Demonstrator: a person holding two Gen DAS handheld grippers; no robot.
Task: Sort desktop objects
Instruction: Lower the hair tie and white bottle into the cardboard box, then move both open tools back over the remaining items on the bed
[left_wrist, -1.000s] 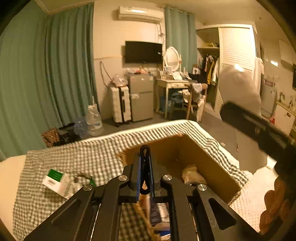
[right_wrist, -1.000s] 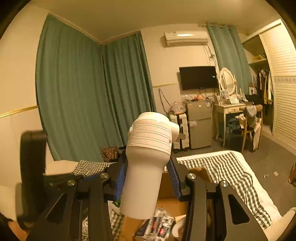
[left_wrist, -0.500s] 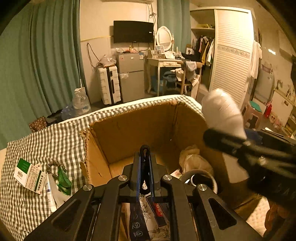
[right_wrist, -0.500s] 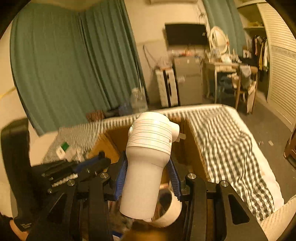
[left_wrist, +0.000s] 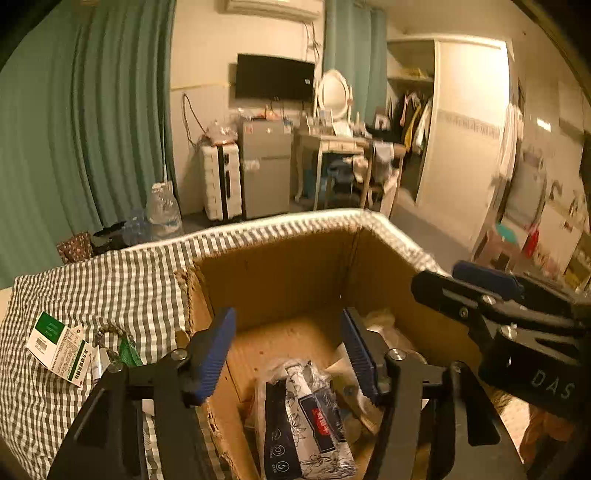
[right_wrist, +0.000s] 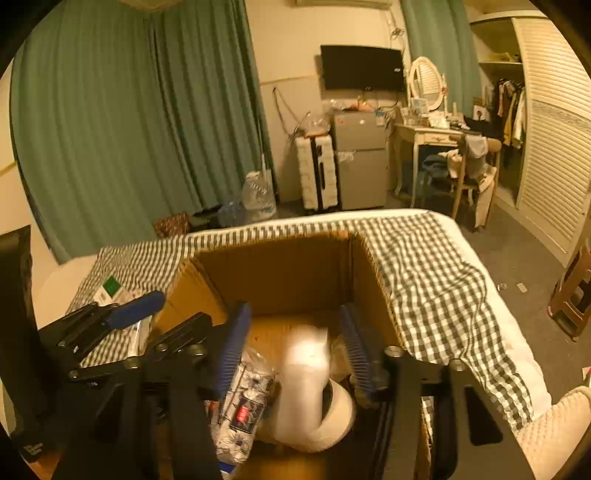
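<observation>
Both handheld grippers hover side by side with blue-padded jaws spread wide and empty, the left gripper (left_wrist: 288, 350) beside the right gripper (right_wrist: 295, 343).

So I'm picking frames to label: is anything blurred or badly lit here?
Right wrist view: the white appliance in the cardboard box is motion-smeared, the rest fairly sharp. Left wrist view: right edge of the room soft. Both views: dim orange cast, fisheye bending at the edges.

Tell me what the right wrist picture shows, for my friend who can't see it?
A white bottle-shaped thing, blurred, sits in an open cardboard box between the spread fingers of the right hand-held gripper. The box rests on a checked cloth, with a floral packet inside and the left hand-held gripper alongside.
</observation>
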